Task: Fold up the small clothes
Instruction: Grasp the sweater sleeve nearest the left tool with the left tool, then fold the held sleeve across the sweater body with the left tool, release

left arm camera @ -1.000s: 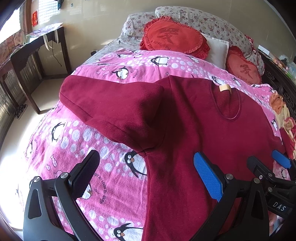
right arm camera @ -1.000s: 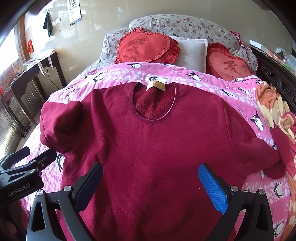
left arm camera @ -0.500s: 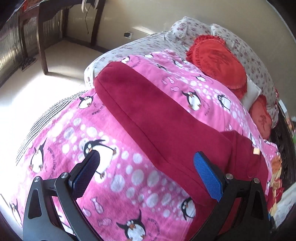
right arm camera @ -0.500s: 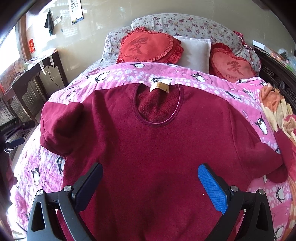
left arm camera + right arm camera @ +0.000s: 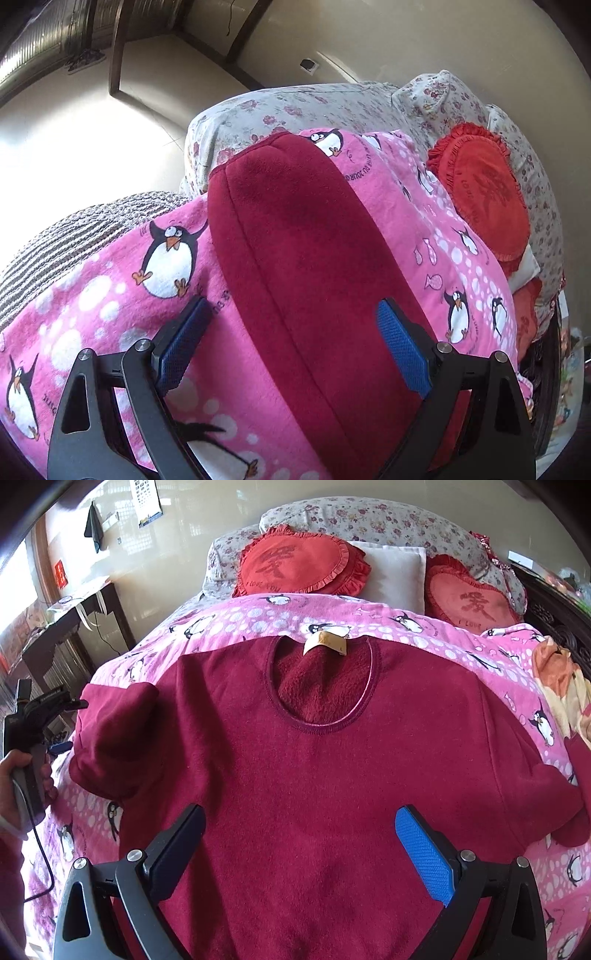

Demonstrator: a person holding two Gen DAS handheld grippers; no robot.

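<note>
A dark red fleece sweater (image 5: 325,775) lies flat, front up, on a pink penguin blanket (image 5: 236,620), its neck label toward the pillows. Its left sleeve (image 5: 303,229) stretches out toward the bed's edge. My left gripper (image 5: 291,310) hovers over that sleeve with the cloth between its blue pads (image 5: 402,350). The jaws are closing, and the pads stand apart from the cloth. My right gripper (image 5: 300,814) stands open low over the sweater's body, holding nothing. The other sleeve (image 5: 576,801) hangs off at the right.
Two red heart cushions (image 5: 299,565), a white pillow (image 5: 397,572) and floral pillows sit at the bed's head. A dark wooden desk (image 5: 74,627) stands at the left. An orange blanket (image 5: 561,672) lies at the right edge. A hand (image 5: 14,775) holds the left gripper's handle.
My left gripper swung left from the sweater's body out along the left sleeve, rolled, came closer to the cloth, and its jaws narrowed a little. The right gripper barely shifted.
</note>
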